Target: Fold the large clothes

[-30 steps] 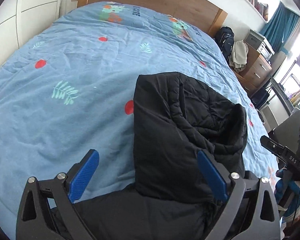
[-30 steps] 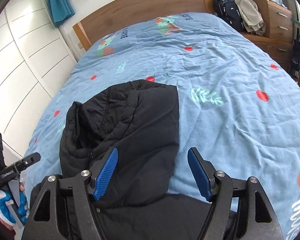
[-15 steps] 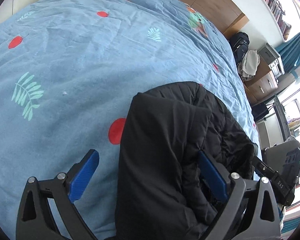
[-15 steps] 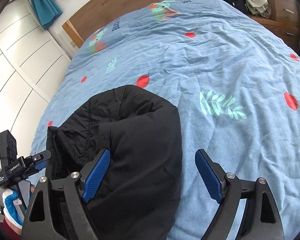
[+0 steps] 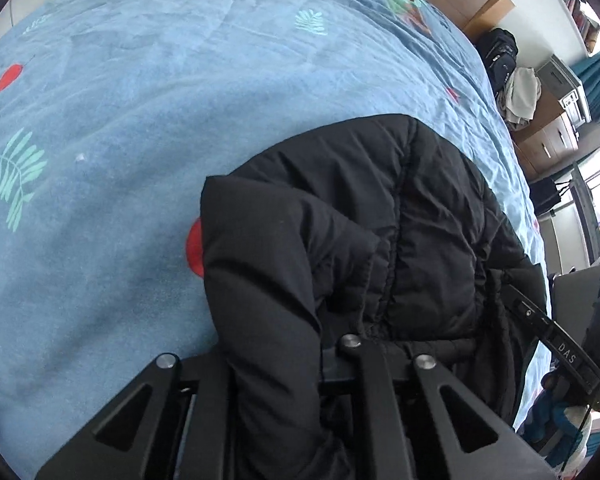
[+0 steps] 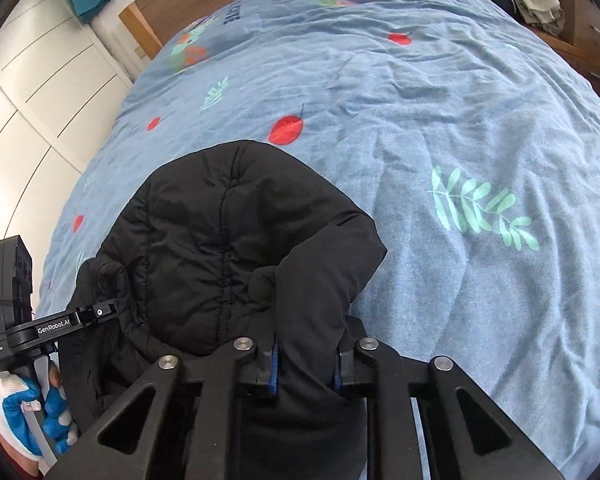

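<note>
Bedroom, bed point(image 5: 148, 128) under a blue quilt with red dots and green leaves | black puffer jacket point(image 5: 380, 232) bunched at the near edge | left claw point(image 5: 276, 364) clamped on a jacket fold | right claw point(image 6: 306, 364) pinching another jacket fold.

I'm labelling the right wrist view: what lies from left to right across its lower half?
Gloved left hand → left gripper → black jacket → right gripper, shut on the jacket → blue bedspread.
</note>
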`<state>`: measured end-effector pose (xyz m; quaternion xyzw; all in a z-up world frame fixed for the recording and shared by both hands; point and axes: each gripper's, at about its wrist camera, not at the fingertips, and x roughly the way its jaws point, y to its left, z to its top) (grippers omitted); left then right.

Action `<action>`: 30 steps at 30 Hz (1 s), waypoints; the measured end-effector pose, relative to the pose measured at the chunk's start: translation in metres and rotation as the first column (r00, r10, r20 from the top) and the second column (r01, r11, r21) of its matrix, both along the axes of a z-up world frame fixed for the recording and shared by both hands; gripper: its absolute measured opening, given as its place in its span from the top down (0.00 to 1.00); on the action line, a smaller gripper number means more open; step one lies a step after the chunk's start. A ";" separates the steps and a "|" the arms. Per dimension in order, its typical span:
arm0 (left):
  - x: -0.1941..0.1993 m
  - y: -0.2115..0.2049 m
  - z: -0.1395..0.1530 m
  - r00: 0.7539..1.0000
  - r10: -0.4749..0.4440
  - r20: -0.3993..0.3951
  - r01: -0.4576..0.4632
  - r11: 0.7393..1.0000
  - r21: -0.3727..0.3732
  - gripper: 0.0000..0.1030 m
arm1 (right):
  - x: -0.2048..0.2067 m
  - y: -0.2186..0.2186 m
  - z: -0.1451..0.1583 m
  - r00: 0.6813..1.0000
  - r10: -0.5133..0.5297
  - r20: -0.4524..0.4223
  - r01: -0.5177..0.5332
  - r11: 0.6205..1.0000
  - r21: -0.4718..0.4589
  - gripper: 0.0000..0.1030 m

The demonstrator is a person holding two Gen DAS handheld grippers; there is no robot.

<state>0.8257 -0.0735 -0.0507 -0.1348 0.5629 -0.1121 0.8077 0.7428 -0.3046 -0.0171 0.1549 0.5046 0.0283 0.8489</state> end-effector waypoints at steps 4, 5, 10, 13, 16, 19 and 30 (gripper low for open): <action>-0.015 0.007 0.023 0.999 0.002 0.051 0.000 1.000 -0.031 0.90 | -0.016 -0.001 0.026 0.998 0.000 0.058 0.000 1.000 -0.001 0.86; -0.021 0.010 0.028 0.998 0.001 0.064 0.001 0.999 -0.039 0.90 | -0.023 -0.001 0.034 0.997 0.006 0.075 -0.006 1.000 -0.003 0.86; -0.061 0.025 0.056 0.992 0.012 0.129 -0.001 0.996 -0.090 0.90 | -0.067 0.007 0.071 0.987 0.039 0.156 -0.034 0.999 -0.032 0.87; -0.092 0.036 0.071 0.985 0.006 0.173 0.014 0.994 -0.111 0.90 | -0.100 0.015 0.092 0.975 0.060 0.212 -0.052 0.998 -0.040 0.87; -0.127 0.047 0.084 0.977 0.005 0.212 0.028 0.988 -0.150 0.90 | -0.134 0.021 0.111 0.958 0.082 0.274 -0.073 0.996 -0.041 0.87; -0.163 0.060 0.095 0.969 -0.002 0.248 0.050 0.981 -0.187 0.90 | -0.174 0.029 0.128 0.936 0.121 0.330 -0.106 0.992 -0.062 0.87; -0.294 0.085 0.095 0.959 -0.028 0.283 0.100 0.964 -0.245 0.90 | -0.306 0.035 0.136 0.903 0.166 0.396 -0.153 0.986 -0.063 0.87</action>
